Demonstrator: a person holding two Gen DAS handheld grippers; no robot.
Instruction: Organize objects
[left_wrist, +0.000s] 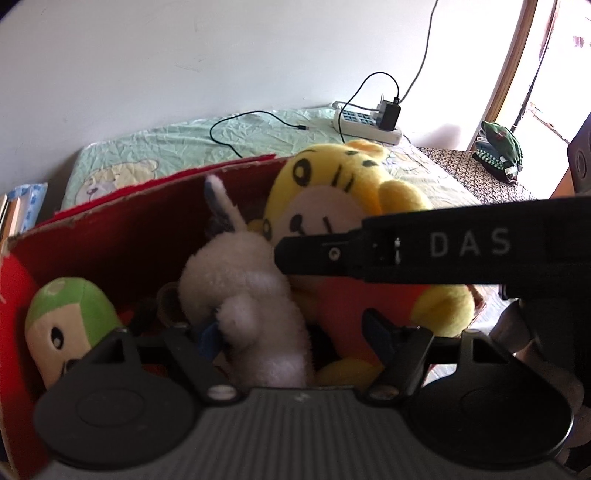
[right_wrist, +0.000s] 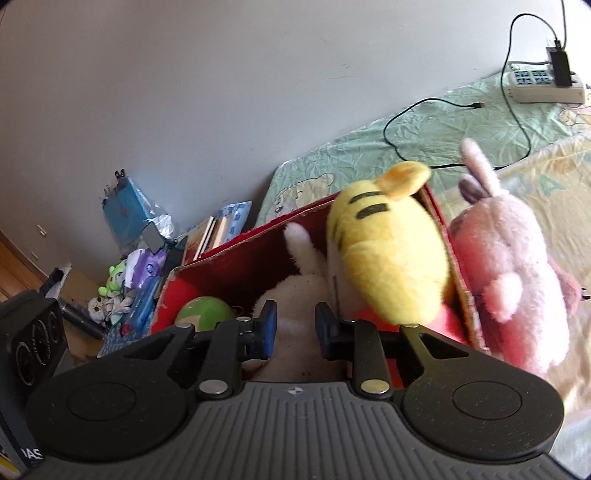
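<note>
In the left wrist view, the red box (left_wrist: 110, 229) was seen filling the middle and left of the frame, with its far wall running from lower left up toward centre. Inside it, a green-capped plush (left_wrist: 70, 321) was seen at lower left, a white plush (left_wrist: 251, 314) at lower centre and a yellow tiger plush (left_wrist: 332, 206) at centre right. The left gripper (left_wrist: 295, 338) was held wide open, with the white plush lying between its blue-padded fingers; whether a pad touched the plush could not be made out. A black bar lettered "DAS" (left_wrist: 469, 243) was seen crossing the right half and hiding part of the tiger. A white power strip (left_wrist: 369, 125) and a black cable (left_wrist: 255, 122) were seen on the green sheet (left_wrist: 155, 147) at upper centre. The box's near wall was hidden by the gripper body.

In the right wrist view, a pink plush (right_wrist: 517, 277) was shown at right, outside the box and against its wall; it was not seen in the other view. Clutter (right_wrist: 140, 258) was shown at left by the wall, too small to be told apart. The tiger's face was turned away here. The right gripper (right_wrist: 293, 330) was held partly open, nothing gripped, above the white plush. The green-capped plush was mostly hidden behind its left finger.
</note>
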